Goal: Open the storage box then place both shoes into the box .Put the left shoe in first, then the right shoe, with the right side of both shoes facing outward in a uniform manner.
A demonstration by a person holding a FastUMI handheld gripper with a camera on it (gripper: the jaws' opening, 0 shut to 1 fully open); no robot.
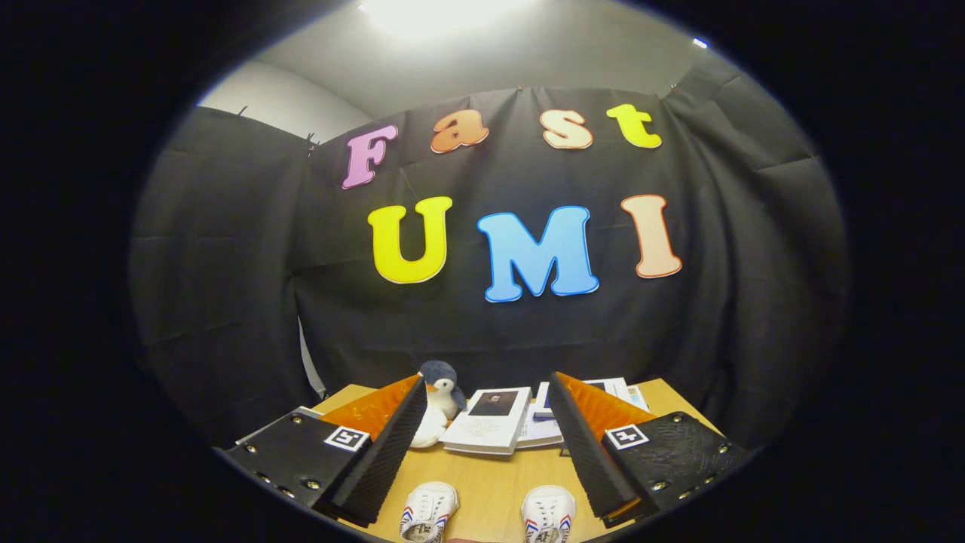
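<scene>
The gripper hangs spread, holding nothing, above two white shoes. The storage box isn't visible; find its lid first and approach it level.

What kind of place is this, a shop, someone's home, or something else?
Probably a small recording booth set up for practice, not a home: black cloth wall behind a wooden table holding two white shoes, books and a toy penguin. The open gripper holds nothing.

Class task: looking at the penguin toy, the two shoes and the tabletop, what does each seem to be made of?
Penguin toy: probably plush fabric, going by its fuzzy, rounded outline.
Shoes, between the open gripper fingers: seemingly white canvas with laces.
Tabletop: wood or wood-look laminate, tan, smooth, matte.
</scene>
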